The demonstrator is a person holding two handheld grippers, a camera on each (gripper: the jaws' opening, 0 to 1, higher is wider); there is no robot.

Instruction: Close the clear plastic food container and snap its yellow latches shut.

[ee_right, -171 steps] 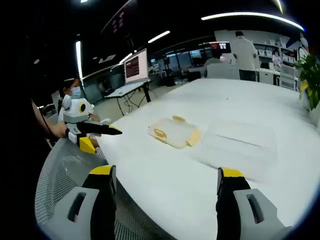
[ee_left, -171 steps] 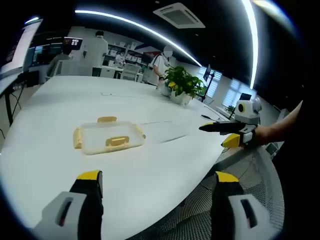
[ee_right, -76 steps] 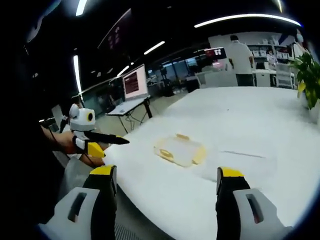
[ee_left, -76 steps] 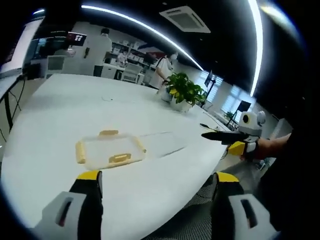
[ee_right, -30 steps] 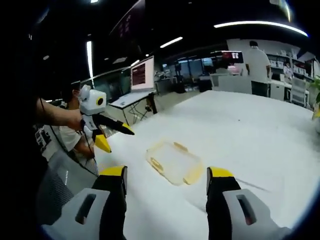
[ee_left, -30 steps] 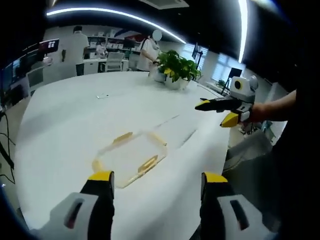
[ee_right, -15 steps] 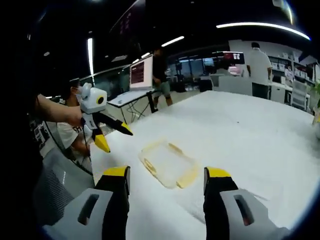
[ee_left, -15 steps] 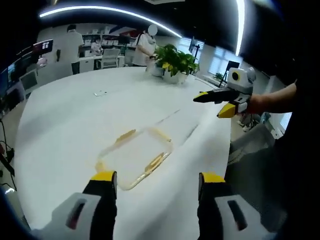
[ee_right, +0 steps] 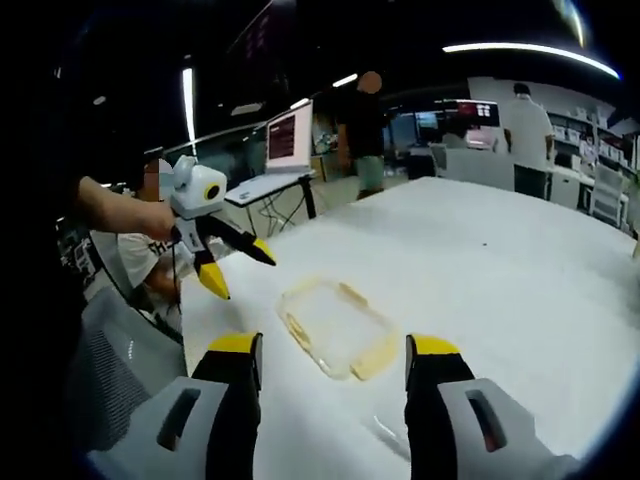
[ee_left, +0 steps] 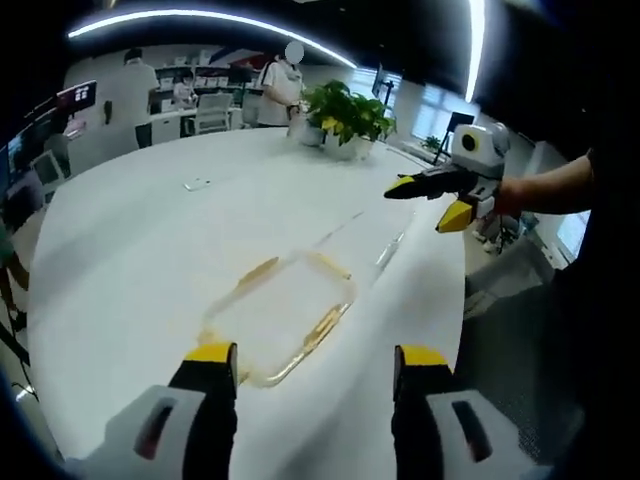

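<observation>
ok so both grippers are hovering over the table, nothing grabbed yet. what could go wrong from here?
Judging from this moment:
1. The clear container part is nearly invisible against the white table; only its yellow latches stand out, so an edge grab could miss.
2. It lies loose on the smooth top, so a one-sided press from the left gripper may slide it instead of snapping a latch.
3. The right gripper is open and aimed at the same piece; the jaws could collide.

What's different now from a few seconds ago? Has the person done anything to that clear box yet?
Both tools have come in closer over the table: the left tool and right tool now frame the clear container, which looked farther off before. Nothing was gripped; both remain open. The container appears to lie where it was, yellow latches unfastened, untouched.
</observation>
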